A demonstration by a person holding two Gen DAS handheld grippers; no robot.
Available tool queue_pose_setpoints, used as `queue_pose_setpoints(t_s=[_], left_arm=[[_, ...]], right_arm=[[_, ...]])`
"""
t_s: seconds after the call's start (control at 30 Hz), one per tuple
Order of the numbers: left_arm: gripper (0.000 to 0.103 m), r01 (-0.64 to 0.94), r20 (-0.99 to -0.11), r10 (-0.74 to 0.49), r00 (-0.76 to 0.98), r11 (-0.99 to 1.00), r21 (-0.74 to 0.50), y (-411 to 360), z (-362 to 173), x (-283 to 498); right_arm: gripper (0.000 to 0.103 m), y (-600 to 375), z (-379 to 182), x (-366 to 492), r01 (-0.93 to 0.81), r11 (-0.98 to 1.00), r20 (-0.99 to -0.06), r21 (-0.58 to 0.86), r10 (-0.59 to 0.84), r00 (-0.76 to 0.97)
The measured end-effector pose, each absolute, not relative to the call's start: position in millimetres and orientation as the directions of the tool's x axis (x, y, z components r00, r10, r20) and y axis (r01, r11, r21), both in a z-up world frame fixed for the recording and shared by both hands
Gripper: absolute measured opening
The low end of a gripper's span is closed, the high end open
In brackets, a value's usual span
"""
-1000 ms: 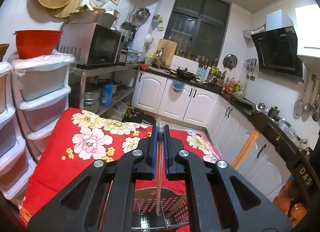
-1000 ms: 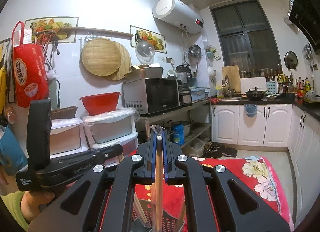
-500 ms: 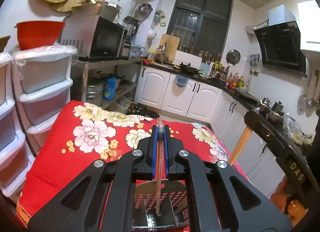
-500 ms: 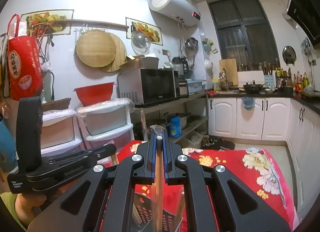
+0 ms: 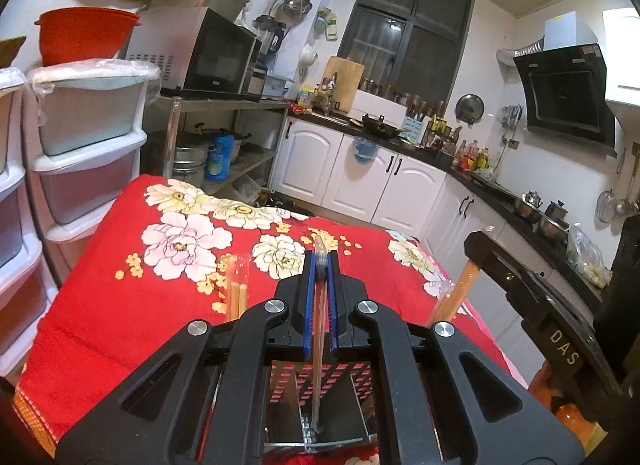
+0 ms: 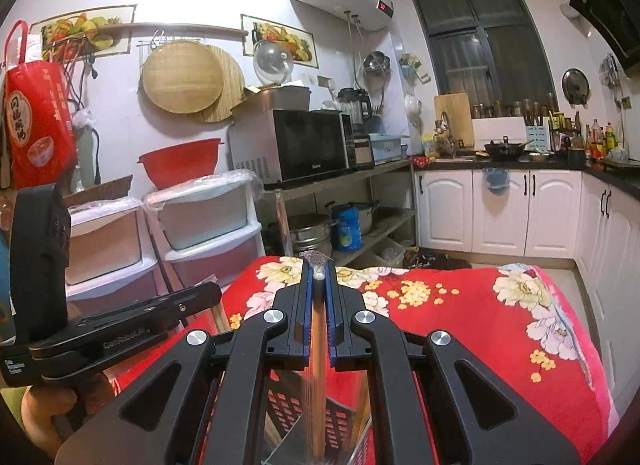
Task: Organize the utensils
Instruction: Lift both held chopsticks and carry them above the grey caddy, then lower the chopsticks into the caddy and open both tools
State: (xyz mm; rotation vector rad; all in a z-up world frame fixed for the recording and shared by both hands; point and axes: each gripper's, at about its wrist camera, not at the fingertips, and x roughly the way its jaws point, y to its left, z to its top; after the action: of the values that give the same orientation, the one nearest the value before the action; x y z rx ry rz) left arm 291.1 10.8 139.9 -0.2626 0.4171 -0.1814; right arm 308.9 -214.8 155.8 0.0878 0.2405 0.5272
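Observation:
My left gripper is shut on a wrapped pair of chopsticks that hangs down into a metal perforated utensil holder on the red floral table. My right gripper is shut on another wrapped pair of chopsticks, also pointing down into the same holder. Another wrapped pair stands at the holder's left. The right gripper's chopsticks show at the right in the left wrist view.
Stacked plastic drawers stand left of the table. A microwave sits on a metal rack behind. White cabinets and a counter run along the far wall. The left gripper's body shows at the left of the right wrist view.
Both grippers have tilted and moved down over the holder; more of the table and holder shows now. Both still hold their chopsticks.

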Motion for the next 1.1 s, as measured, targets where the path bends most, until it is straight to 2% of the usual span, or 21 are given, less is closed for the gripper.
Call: queue_pose_setpoints(t_s=[1.1], left_arm=[[0.001, 0.125, -0.382, -0.227, 0.896, 0.953, -0.275, 8.8, 119.5, 278.8]], right_arm=[[0.006, -241.8, 124.4, 296.7, -0.454, 0.875, -0.241, 0.169, 0.484, 0.841]])
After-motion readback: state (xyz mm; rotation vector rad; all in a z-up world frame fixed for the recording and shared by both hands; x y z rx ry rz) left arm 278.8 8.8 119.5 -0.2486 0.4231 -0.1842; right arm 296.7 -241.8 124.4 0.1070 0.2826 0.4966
